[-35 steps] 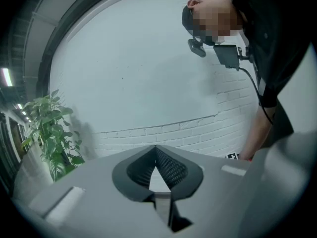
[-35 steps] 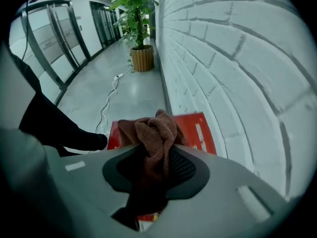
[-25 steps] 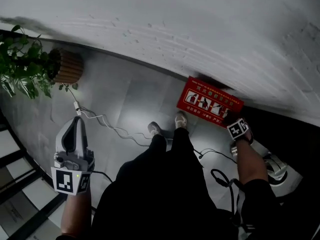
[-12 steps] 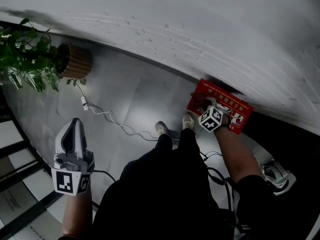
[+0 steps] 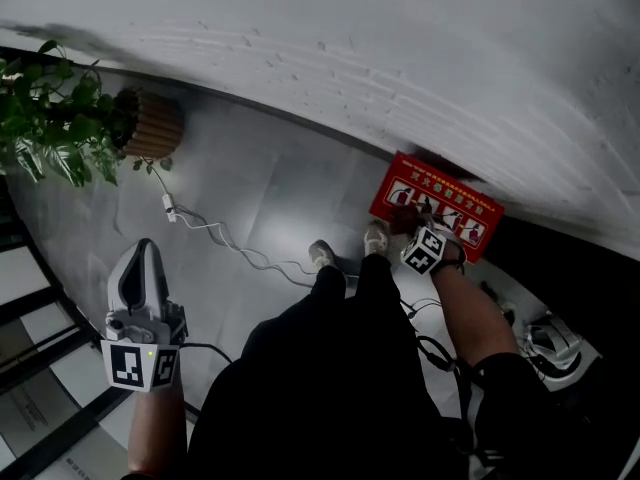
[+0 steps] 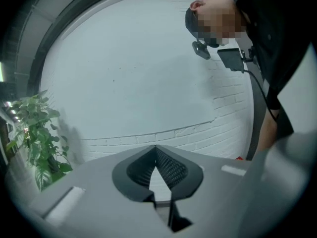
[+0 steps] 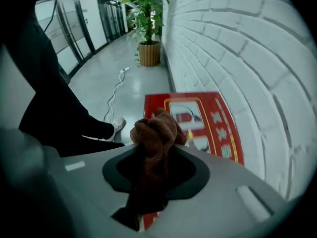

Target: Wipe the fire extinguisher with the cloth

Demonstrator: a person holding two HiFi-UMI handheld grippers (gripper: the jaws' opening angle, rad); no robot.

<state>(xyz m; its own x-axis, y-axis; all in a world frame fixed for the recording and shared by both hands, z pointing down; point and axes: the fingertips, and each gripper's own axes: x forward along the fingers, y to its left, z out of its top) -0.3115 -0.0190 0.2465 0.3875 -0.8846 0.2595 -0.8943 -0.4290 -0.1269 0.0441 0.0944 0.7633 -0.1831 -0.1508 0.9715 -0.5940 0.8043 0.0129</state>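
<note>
Right gripper [image 5: 414, 230], clamping bunched brown terry cloth [image 7: 156, 128], newly swung over red rectangular fire-extinguisher box [image 5: 455, 201] at floor's wall edge: wiping imminent; left gripper [image 6: 156, 156] closed, empty.

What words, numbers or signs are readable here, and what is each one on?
No text here can be quoted.
Red box: yellow characters beside pictograms, too blurred to read.
Marker cubes: black-and-white square patterns only, no words.
Floor strip: faint print, too small to read.
</note>
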